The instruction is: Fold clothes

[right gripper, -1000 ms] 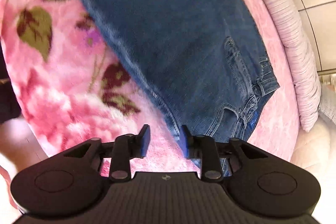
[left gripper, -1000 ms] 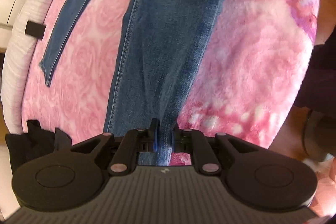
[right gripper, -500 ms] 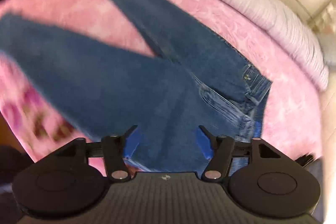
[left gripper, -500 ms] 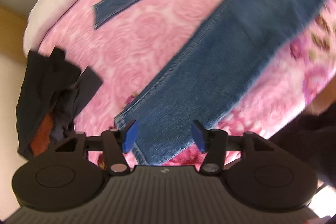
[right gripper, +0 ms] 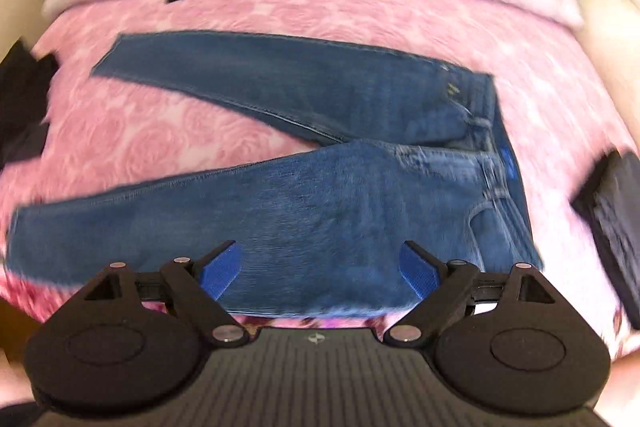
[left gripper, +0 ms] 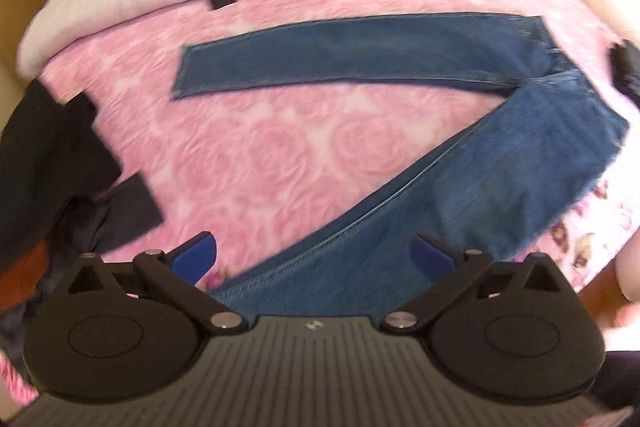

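Above the jeans point(right gripper: 320, 211) | left gripper point(left gripper: 314, 257) jaws opening, empty | right gripper point(right gripper: 320, 267) jaws opening, empty

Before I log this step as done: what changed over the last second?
Both grippers let go of the jeans. The left gripper had pinched a leg, the right gripper the waist end; their jaws are opening with nothing between them, and both have drawn back. The jeans stay spread on the pink blanket, legs apart; the dark clothes haven't moved.
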Demonstrator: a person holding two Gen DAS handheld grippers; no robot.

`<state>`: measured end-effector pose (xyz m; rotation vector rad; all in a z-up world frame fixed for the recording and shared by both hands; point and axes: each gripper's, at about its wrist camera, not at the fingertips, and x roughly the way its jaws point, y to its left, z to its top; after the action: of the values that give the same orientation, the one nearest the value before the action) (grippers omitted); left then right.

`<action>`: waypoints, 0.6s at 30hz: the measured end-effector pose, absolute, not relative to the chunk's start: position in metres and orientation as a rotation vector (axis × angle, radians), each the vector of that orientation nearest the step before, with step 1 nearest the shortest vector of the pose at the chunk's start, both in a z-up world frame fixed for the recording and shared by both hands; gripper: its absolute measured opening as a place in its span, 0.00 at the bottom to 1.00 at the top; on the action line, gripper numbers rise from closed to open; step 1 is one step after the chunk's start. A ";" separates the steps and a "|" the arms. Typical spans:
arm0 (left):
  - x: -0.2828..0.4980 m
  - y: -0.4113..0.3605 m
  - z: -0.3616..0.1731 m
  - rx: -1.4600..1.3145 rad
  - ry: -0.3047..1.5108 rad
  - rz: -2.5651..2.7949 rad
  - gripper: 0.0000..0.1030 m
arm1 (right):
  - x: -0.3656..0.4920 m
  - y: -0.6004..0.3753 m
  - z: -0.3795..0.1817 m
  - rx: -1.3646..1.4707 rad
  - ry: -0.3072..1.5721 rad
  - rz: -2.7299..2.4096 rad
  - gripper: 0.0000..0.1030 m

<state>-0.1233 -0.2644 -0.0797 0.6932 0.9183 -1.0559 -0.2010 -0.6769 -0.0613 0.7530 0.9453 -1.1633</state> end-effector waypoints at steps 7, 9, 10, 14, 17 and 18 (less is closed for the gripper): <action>-0.091 -0.253 -0.049 0.712 0.852 -1.251 0.99 | -0.132 -0.620 -0.026 0.828 0.879 -1.389 0.86; -0.085 -0.245 -0.041 0.727 0.832 -1.279 0.99 | -0.112 -0.605 -0.019 0.840 0.887 -1.417 0.86; -0.083 -0.241 -0.037 0.730 0.822 -1.299 0.99 | -0.104 -0.598 -0.016 0.841 0.885 -1.426 0.86; -0.080 -0.223 -0.026 0.763 0.759 -1.350 0.99 | -0.070 -0.573 -0.006 0.855 0.871 -1.453 0.86; -0.074 -0.210 -0.025 0.762 0.759 -1.353 0.99 | -0.050 -0.560 -0.007 0.870 0.861 -1.446 0.86; -0.072 -0.206 -0.026 0.761 0.769 -1.348 0.99 | -0.044 -0.557 -0.008 0.869 0.866 -1.442 0.86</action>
<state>-0.0721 -0.2056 -0.0261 0.7614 0.7691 -1.3484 -0.0438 -0.5571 -0.0078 0.8687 0.8655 -1.4422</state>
